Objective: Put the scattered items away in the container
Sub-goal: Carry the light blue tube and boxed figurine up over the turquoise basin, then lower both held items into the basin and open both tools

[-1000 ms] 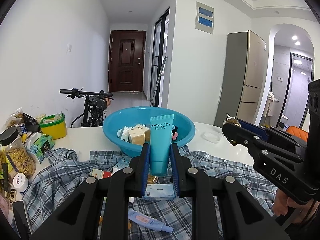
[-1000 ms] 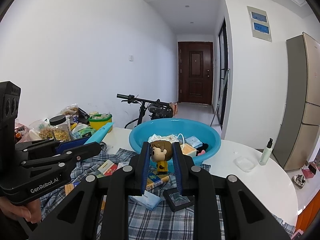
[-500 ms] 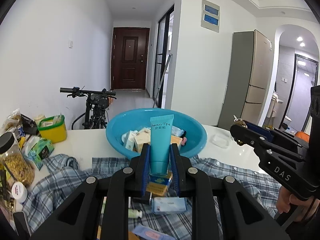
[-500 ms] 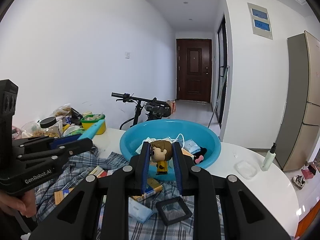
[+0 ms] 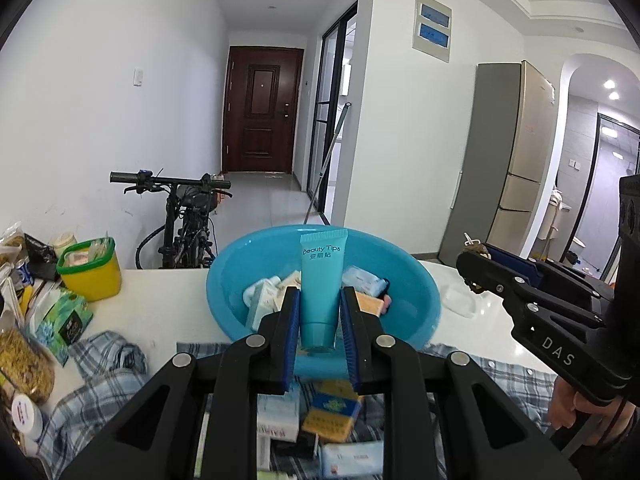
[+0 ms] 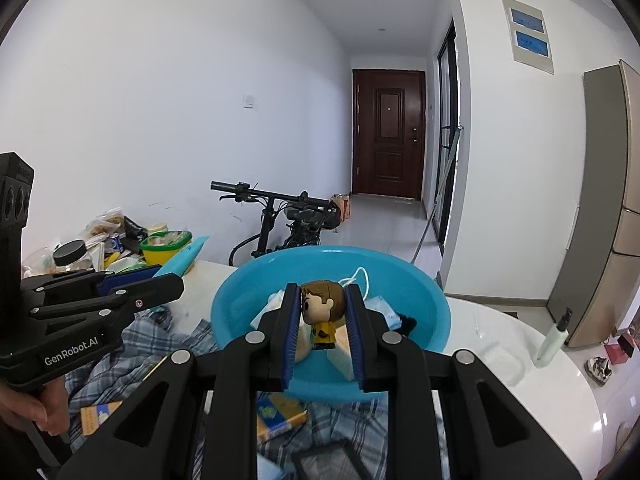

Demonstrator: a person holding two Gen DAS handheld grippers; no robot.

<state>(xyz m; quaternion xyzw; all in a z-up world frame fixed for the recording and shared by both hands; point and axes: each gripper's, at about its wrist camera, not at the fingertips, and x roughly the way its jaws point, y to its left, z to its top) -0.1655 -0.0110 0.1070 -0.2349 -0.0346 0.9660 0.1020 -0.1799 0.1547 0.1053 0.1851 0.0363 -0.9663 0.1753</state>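
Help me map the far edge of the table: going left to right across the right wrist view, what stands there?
Black-lidded jar → yellow tub with green rim → bicycle → blue basin → white pump bottle.

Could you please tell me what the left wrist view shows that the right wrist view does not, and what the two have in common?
Only the left wrist view shows the left gripper shut on an upright teal plastic tube. Only the right wrist view shows the right gripper shut on a brown-haired toy figure in yellow, and a white pump bottle. Both show the round blue plastic basin, the plaid shirt and the yellow tub.
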